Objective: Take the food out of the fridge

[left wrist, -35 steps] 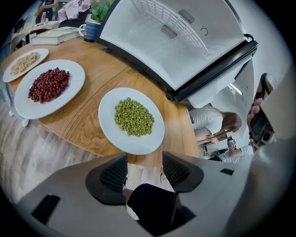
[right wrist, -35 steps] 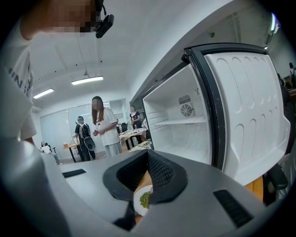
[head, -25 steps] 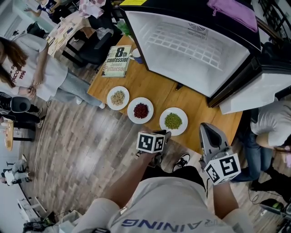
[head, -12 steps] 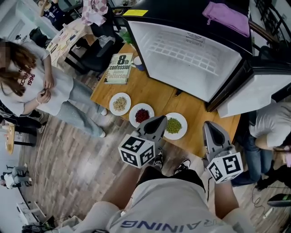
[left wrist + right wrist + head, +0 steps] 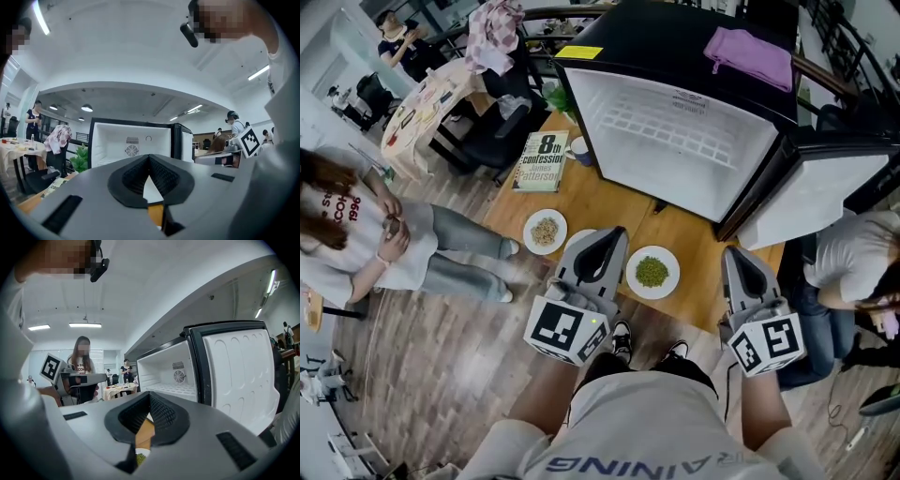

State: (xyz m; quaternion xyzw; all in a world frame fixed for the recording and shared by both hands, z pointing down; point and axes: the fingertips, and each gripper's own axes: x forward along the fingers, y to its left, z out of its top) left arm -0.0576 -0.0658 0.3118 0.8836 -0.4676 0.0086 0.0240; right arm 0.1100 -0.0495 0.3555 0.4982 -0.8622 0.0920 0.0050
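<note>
Fridge (image 5: pixel 675 141): at 12 o'clock in the head view; door (image 5: pixel 806 199) swung wide toward 3 o'clock; white compartment and its wire shelf bare, no food visible inside.
Wooden table (image 5: pixel 703 225): just in front of the fridge; carries everything taken out.
Plate of green food (image 5: pixel 652 272): on the table near the picture's centre, between the two tools; touched by neither.
Plate of beige food (image 5: pixel 545 231): at 9 o'clock of the green plate, well apart from it.
Third plate (image 5: pixel 574 242): between those two; only a sliver of rim shows beside the left tool, contents hidden.
Left gripper (image 5: pixel 611 236): raised above the plates, pointing toward 12 o'clock; its jaws meet tip to tip with nothing between them.
Right gripper (image 5: pixel 739 255): at 3 o'clock of the green plate, over the table's near edge; jaws likewise together and empty.
Book (image 5: pixel 540 160) and mug (image 5: pixel 578 150): at 11 o'clock on the table; no part of the task.
Purple cloth (image 5: pixel 750 52): on the fridge top.
Onlooker (image 5: pixel 356 239): at 9 o'clock, on the floor beside the table.
Progress: judged essentially complete; the food rests outside, the fridge looks emptied; at most the open door remains.
</note>
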